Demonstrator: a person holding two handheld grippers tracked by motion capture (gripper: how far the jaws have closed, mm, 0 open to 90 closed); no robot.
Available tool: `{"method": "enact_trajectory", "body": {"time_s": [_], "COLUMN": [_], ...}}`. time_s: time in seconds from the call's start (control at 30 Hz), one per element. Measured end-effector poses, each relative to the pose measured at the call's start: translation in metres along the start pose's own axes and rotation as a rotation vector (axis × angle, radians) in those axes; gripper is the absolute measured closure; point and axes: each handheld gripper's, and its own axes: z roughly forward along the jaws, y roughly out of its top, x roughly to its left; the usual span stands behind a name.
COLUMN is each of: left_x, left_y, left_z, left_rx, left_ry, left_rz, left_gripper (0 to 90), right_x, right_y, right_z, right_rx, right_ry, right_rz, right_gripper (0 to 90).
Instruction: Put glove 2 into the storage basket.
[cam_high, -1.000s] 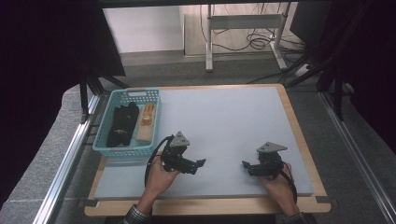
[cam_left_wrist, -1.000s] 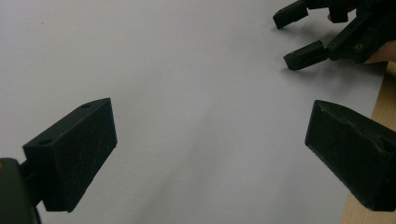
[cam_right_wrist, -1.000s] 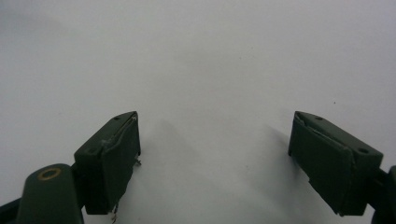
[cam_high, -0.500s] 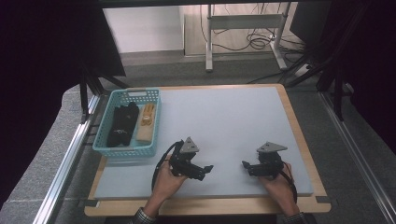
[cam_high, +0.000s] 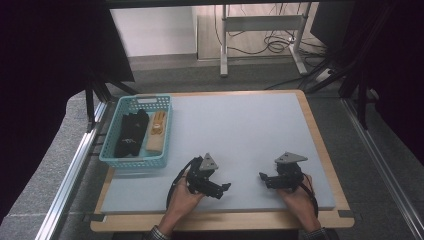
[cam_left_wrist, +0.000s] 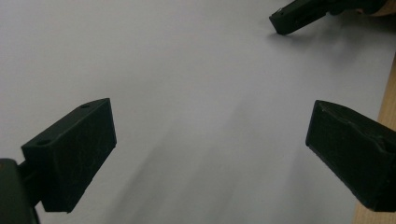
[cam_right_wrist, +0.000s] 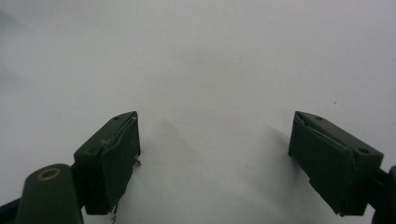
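On the pale grey bench, the left gripper and right gripper rest near its front edge, fingers spread and empty, well apart from the turquoise plastic basket at the left.

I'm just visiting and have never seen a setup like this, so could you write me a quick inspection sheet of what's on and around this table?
Surface: pale grey mat on a wood-edged table, bare in the middle.
Job's things: teal basket at the mat's left edge, holding a black item and a tan item side by side; what they are is too small to tell.
Clutter: nothing seen on the mat.
Grippers: left gripper and right gripper, each in a hand near the front edge, jaws open, holding nothing.
Cables: a black cable loops from the left gripper; loose cables lie on the floor behind.
Surroundings: metal stand beyond the table, dark curtains at the sides.
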Motion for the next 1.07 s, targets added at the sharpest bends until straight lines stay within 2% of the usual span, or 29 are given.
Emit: {"method": "enact_trajectory", "body": {"time_s": [0.2, 0.67, 0.9, 1.07], "left_x": [0.000, -0.004, -0.001, -0.001], "left_y": [-0.008, -0.021, -0.021, -0.021], "left_z": [0.006, 0.018, 0.019, 0.019], "left_rx": [0.019, 0.086, 0.095, 0.096], "left_ry": [0.006, 0.065, 0.050, 0.050], "left_rz": [-0.006, 0.010, -0.020, -0.020], "left_gripper": [1.4, 1.1, 0.0, 0.0], "right_x": [0.000, 0.000, 0.000, 0.000], "right_y": [0.000, 0.000, 0.000, 0.000], "right_z": [0.000, 0.000, 0.000, 0.000], "right_rx": [0.000, 0.000, 0.000, 0.000], "right_ry": [0.000, 0.000, 0.000, 0.001], "right_rz": [0.000, 0.000, 0.000, 0.001], "right_gripper": [16.0, 16.0, 16.0, 16.0]}}
